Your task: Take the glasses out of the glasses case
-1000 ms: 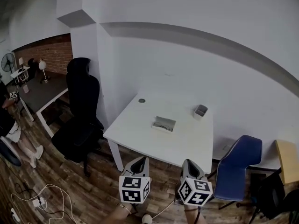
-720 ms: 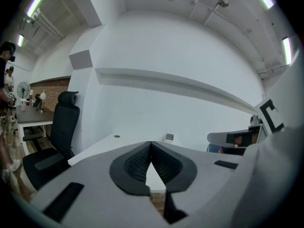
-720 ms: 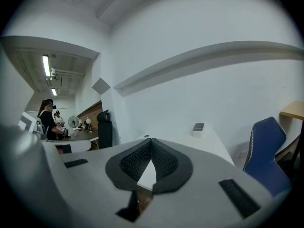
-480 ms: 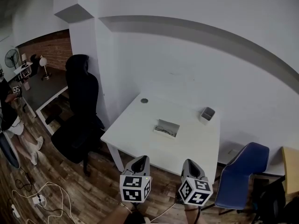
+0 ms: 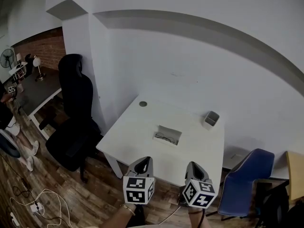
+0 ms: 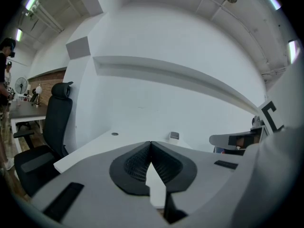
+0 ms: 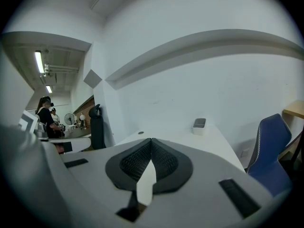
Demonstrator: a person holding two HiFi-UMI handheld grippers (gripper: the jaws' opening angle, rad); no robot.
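Well short of the counter [image 5: 137, 127], nothing in hand.
Left tool [image 5: 141, 164] and right tool [image 5: 194, 167] closed, empty; I'd step in, steady the glasses case [image 5: 170, 130]; lift the glasses [image 5: 163, 137] by the bridge.

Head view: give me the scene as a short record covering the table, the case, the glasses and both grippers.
table: white, against the wall
case: open, near the middle of the table
glasses: lying in the case
left gripper: fingers together, nothing between them, away from the case
right gripper: fingers together, nothing between them, away from the case
task: not yet begun
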